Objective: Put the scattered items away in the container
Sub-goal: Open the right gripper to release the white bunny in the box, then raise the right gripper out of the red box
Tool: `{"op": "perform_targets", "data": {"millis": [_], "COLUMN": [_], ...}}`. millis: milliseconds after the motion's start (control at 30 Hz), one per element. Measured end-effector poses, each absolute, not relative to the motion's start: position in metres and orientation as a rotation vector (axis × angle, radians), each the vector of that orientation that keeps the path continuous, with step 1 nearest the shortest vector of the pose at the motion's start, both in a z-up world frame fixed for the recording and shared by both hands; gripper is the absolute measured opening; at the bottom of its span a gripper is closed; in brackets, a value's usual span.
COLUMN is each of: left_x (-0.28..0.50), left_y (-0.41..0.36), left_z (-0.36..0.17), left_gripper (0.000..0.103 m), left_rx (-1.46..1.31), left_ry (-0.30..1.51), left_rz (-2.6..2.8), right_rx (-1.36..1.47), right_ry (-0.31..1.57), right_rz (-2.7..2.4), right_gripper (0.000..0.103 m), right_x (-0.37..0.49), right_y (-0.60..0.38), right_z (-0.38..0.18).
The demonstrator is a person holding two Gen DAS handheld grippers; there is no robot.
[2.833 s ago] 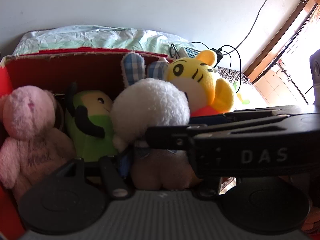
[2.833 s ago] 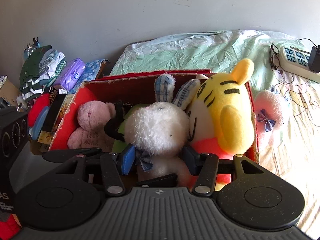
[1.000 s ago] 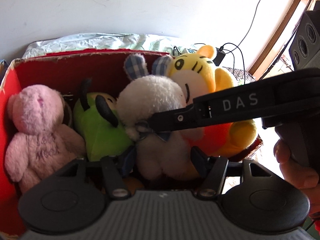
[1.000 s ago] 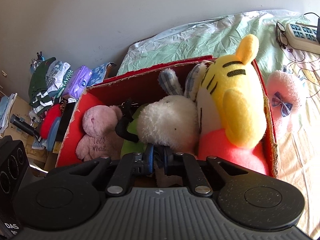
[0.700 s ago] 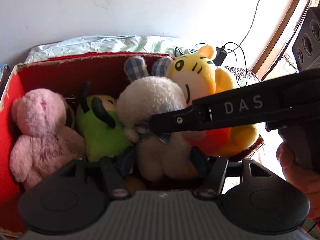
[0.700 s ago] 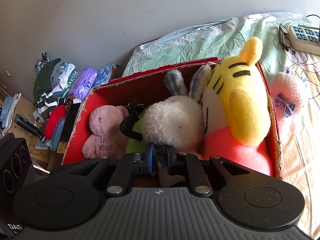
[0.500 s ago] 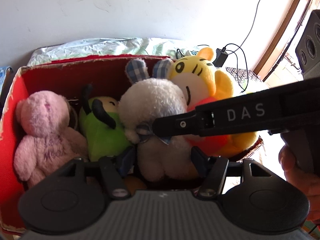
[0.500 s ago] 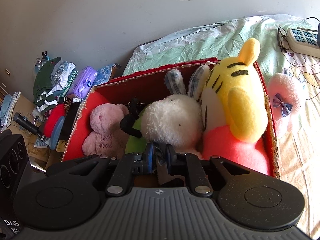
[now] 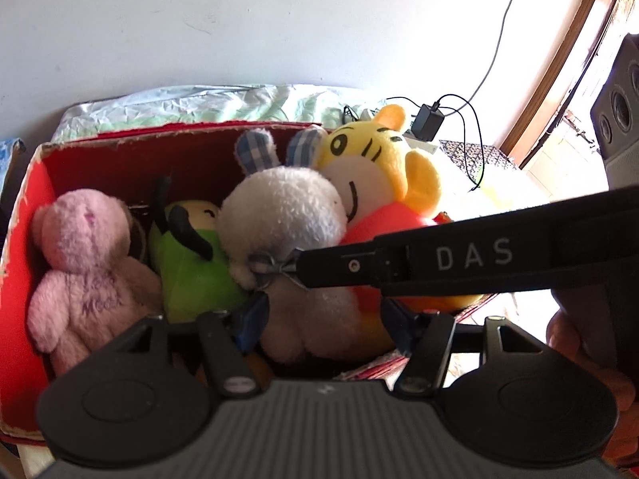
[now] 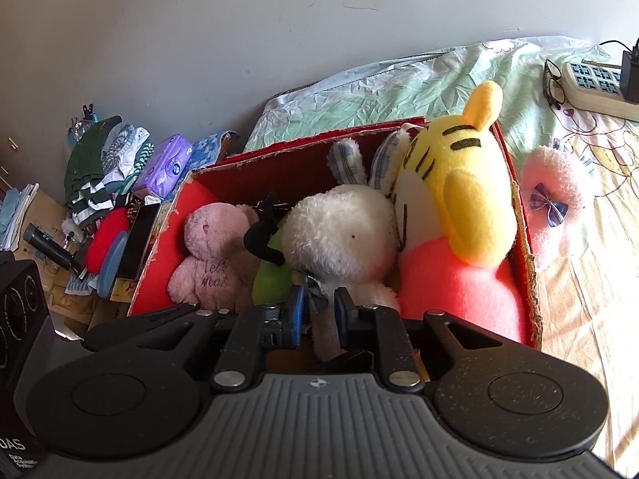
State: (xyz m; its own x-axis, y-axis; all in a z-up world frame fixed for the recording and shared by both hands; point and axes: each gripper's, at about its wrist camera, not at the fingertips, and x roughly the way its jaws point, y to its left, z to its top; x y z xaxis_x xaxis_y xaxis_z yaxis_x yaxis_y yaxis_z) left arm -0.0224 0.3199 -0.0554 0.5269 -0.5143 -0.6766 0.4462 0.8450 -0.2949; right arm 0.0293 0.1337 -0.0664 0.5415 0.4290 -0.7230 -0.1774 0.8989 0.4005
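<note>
The lower body of the white rabbit (image 10: 339,235) is hidden behind both gripper housings, and the near wall of the red box (image 10: 255,159) is cut off by them too. Of the green toy (image 9: 191,267) only a wedge shows from the right wrist view, squeezed between the rabbit and the pink bear (image 10: 215,251); something orange lies under the rabbit, too little of it showing to name.

The red box sits on the bed (image 10: 399,84) and holds four plush toys in a row: the pink bear against the left wall, the green toy, the white rabbit in the middle, and the yellow tiger (image 10: 459,183) against the right wall, its ear rising above the rim.

The right hand-held gripper (image 10: 319,315) has just been opening; its pads stand a narrow gap apart with the rabbit's checked bow and a bit of its fur between them, seemingly no longer pinched. The left hand-held gripper (image 9: 323,319) is held wide on either side of the rabbit's body, its blue pads beside the plush without clearly pressing it.

Only the right wrist view shows a pink plush with a bow (image 10: 555,203) lying on the bed just outside the box's right wall, a power strip (image 10: 599,84), and a heap of clothes (image 10: 108,167) left of the box. Only the left wrist view shows the tiger's face, a person's hand (image 9: 579,343) and a black speaker (image 9: 619,107).
</note>
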Motion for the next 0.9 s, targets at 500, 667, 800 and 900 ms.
{"op": "perform_targets", "data": {"millis": [500,667,800,900], "left_x": [-0.065,-0.088,-0.104,-0.114], "left_y": [0.339,0.341,0.34,0.334], "left_z": [-0.032,-0.026,-0.023,-0.024], "left_gripper": [0.07,0.07,0.076,0.079], "left_rx": [-0.105,-0.086,-0.074,-0.057], "left_ry": [0.763,0.723,0.696,0.695], "left_rz": [-0.554,-0.541,-0.544,-0.547], "right_rx": [0.358,0.363,0.339,0.331], "right_ry": [0.866,0.822,0.795,0.784], "right_rz": [0.343,0.363,0.382,0.397], "right_gripper": [0.023,0.023,0.023,0.023], "right_x": [-0.015,-0.033,-0.046,-0.055], "right_y": [0.124,0.121,0.122,0.121], "right_z": [-0.059,-0.055,-0.053,-0.054]}}
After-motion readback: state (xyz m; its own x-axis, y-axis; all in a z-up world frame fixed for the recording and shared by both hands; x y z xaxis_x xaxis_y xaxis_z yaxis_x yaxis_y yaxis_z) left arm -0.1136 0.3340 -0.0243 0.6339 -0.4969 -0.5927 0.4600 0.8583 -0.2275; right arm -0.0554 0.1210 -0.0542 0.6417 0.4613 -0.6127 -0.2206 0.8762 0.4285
